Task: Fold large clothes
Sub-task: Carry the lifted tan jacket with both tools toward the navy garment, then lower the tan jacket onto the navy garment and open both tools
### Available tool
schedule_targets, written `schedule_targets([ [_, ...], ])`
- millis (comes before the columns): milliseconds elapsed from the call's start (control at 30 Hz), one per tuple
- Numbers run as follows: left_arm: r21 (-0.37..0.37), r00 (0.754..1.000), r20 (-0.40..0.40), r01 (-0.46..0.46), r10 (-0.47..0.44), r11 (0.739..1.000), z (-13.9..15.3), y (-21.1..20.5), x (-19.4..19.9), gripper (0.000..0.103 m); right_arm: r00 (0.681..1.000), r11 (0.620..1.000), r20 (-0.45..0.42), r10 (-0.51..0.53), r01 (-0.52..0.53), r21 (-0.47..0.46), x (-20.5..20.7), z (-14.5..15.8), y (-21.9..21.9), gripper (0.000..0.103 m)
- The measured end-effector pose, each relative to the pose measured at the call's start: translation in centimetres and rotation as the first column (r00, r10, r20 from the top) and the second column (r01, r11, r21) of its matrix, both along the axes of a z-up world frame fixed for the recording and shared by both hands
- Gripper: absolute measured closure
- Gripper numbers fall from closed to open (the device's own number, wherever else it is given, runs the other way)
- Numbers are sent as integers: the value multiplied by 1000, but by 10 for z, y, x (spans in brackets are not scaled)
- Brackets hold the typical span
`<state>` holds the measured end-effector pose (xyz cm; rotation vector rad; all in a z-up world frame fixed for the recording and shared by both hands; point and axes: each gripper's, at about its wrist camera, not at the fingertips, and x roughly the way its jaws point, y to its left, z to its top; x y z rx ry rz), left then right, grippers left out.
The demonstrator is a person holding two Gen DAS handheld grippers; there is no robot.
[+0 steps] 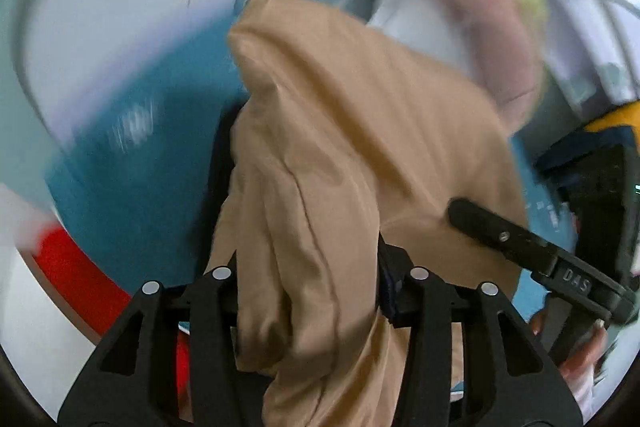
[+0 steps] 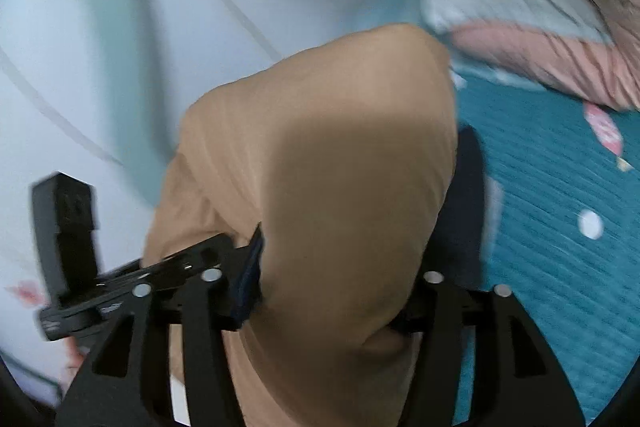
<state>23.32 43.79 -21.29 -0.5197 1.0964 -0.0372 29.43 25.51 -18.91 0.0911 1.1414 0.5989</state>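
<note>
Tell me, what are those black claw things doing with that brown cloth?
A person is folding a tan garment using two handheld grippers. The left gripper has the cloth bunched between its fingers, and the right gripper is clamped on another part of the same garment, so both hold it up above the teal bedspread. A pink blanket lies further back. The pictures are blurry, so things seem to be moving mid-fold.

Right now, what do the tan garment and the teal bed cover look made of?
Tan garment: thin, smooth woven fabric with a matte finish, likely cotton or a blend; it drapes in soft folds with a stitched seam. Teal bed cover: looks like quilted textile with fine ribbed stitch lines and printed motifs; fibre unclear through the blur.
</note>
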Motion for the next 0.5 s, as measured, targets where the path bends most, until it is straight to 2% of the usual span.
schedule_targets([
  [33, -3, 999, -48, -5, 5, 1000, -22, -1, 4, 48, 1000, 997, -11, -13, 12, -72, 3, -19, 2, 36],
  [67, 9, 998, -65, -8, 8, 1000, -39, -3, 4, 40, 1000, 997, -1, -7, 7, -78, 3, -25, -1, 31],
  [100, 24, 1000, -30, 4, -3, 1000, -42, -5, -1, 37, 1000, 998, 28, 11, -9, -55, 0, -26, -5, 29],
  [167, 74, 1000, 23, 18, -20, 997, -37, -1, -13, 30, 996, 998, 79, 43, -39, -54, -5, -18, -10, 25],
  [233, 127, 999, 53, -17, 10, 992, -24, 10, -25, 29, 991, 997, 132, 26, -15, -82, -6, -6, -17, 23],
  [333, 240, 994, 78, -90, 74, 967, 5, 24, -37, 29, 966, 997, 257, -32, 49, -62, -15, 30, -31, 23],
  [400, 332, 984, 129, -157, 120, 930, 29, 26, -45, 29, 939, 996, 341, -42, 66, -60, -24, 46, -34, 23],
  [433, 414, 976, 163, -198, 142, 888, 41, 24, -50, 29, 919, 994, 392, -41, 77, -77, -30, 51, -33, 23],
  [500, 522, 969, 199, -233, 148, 821, 60, 19, -54, 31, 889, 994, 458, -26, 72, -84, -41, 59, -28, 29],
])
